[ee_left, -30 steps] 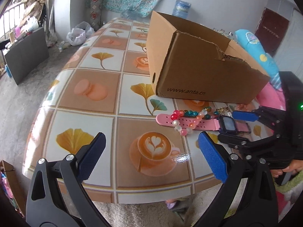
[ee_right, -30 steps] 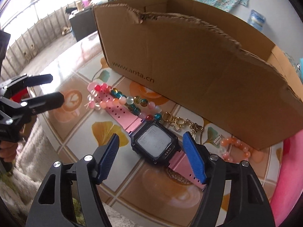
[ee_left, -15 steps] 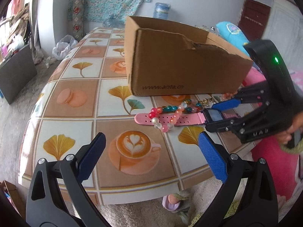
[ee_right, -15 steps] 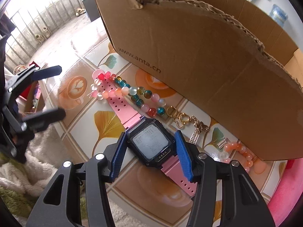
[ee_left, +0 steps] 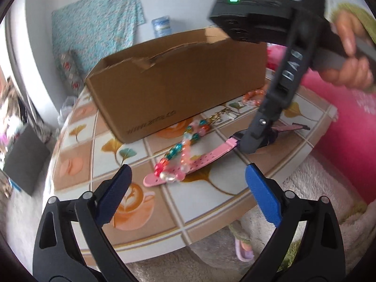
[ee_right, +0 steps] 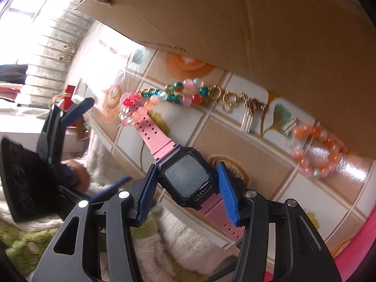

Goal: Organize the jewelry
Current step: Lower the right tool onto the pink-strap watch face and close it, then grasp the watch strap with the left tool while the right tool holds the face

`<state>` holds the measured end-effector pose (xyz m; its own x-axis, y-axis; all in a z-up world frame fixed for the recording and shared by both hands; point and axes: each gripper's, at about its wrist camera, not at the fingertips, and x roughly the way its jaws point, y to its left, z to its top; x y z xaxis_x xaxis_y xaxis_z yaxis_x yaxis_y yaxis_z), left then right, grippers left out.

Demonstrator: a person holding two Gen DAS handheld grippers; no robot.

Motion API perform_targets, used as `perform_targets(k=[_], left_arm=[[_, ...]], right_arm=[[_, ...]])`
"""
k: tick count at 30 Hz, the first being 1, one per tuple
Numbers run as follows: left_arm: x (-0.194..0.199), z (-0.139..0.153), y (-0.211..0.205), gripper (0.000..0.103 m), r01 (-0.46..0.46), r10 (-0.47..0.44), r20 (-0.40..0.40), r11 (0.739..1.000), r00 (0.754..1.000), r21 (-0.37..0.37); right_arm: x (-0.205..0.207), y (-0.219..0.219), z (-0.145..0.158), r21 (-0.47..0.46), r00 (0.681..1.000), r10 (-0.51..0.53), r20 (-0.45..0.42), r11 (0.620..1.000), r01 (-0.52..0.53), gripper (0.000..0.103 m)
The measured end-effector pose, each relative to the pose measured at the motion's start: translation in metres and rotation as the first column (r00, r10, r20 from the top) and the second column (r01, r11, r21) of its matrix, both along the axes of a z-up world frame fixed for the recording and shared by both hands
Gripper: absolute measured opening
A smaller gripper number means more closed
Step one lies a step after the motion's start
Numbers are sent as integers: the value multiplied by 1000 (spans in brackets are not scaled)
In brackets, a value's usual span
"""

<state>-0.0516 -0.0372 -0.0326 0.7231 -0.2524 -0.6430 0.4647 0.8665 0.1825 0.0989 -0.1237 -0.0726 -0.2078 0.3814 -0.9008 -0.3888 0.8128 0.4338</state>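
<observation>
The web address "www.anta.cn" was read on the torn brown cardboard box (ee_left: 178,80). Just before it lay a multicoloured bead bracelet (ee_right: 162,98). The pink-strapped digital watch with dark square case (ee_right: 185,178) was clamped by the right gripper (ee_right: 186,196). The left gripper (ee_left: 188,195) was held wide and empty, its jaws having just narrowed slightly.

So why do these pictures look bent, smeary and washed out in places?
Both views: fisheye lenses bow the cardboard box. Left wrist view: motion blur smears the right gripper. Right wrist view: window glare bleaches the table at upper left; the orange bracelet blurs.
</observation>
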Motion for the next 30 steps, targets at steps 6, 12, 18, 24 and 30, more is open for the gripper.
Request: perform_targets(k=[6,12,18,24,30], left_arm=[[2,-13,-29,57,80,-80,0,991,997,108],[7,-19,-42,41,120,-119,-14,982,993,147],[12,-17,-51,12,128,-122,-46,979,991,159],[36,-8,-38,9,123,-114,-195,992,974,31],[58,-4,-22,9,114,-135,-325,990,936,-82]], right_arm=[[-8,-17,-2,32,996,-4,-87,999,7,50],[-9,-36,4,74,993,7,-121,997,2,50],[-10,-40,6,127,993,5,-119,992,10,50],[-10,-63,21,160,999,-35,-31,986,39,51],[-35,-77,36,149,988,-78,130,987,59,52]])
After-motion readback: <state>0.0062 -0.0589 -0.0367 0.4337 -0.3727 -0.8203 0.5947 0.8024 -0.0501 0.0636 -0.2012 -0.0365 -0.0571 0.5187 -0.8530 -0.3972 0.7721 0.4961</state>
